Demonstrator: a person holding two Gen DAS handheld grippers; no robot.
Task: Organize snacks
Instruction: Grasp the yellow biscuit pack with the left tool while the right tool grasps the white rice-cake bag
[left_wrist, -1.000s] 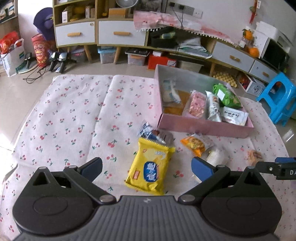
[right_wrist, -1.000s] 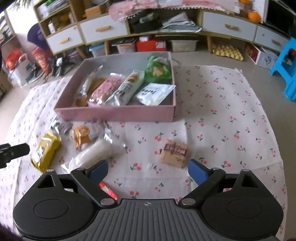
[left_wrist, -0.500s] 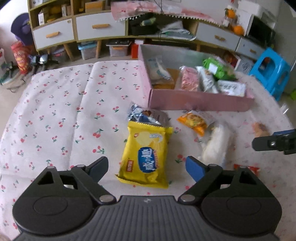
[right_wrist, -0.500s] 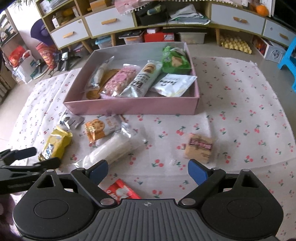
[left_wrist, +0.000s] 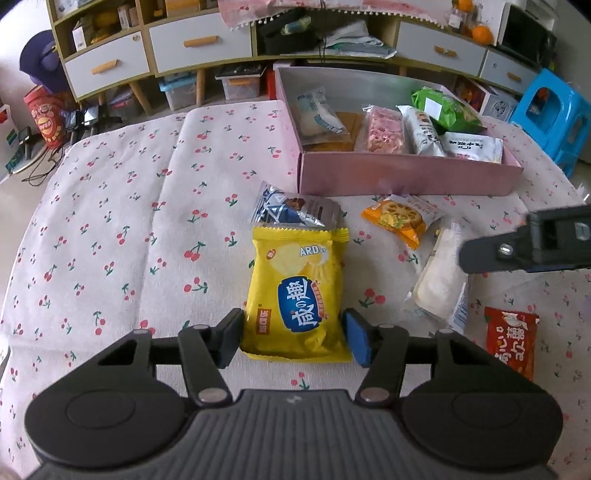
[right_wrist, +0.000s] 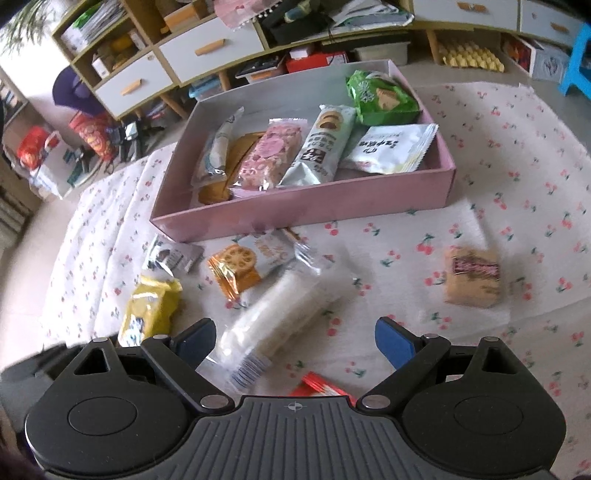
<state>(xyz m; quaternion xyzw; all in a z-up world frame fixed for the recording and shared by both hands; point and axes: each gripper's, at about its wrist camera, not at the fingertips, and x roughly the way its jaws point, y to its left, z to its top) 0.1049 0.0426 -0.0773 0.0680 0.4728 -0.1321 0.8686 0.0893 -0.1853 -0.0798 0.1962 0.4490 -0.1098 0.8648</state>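
While my left tongs have just been closing, their pads now flank the yellow packet on the cherry-print cloth, though I cannot tell if they press. My right tongs gape over the white roll; a red packet is half hidden beneath.

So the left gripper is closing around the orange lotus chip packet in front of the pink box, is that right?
Not quite. The left gripper has been closing around the yellow cracker packet, as the left wrist view shows. The orange packet lies untouched nearer the pink box.
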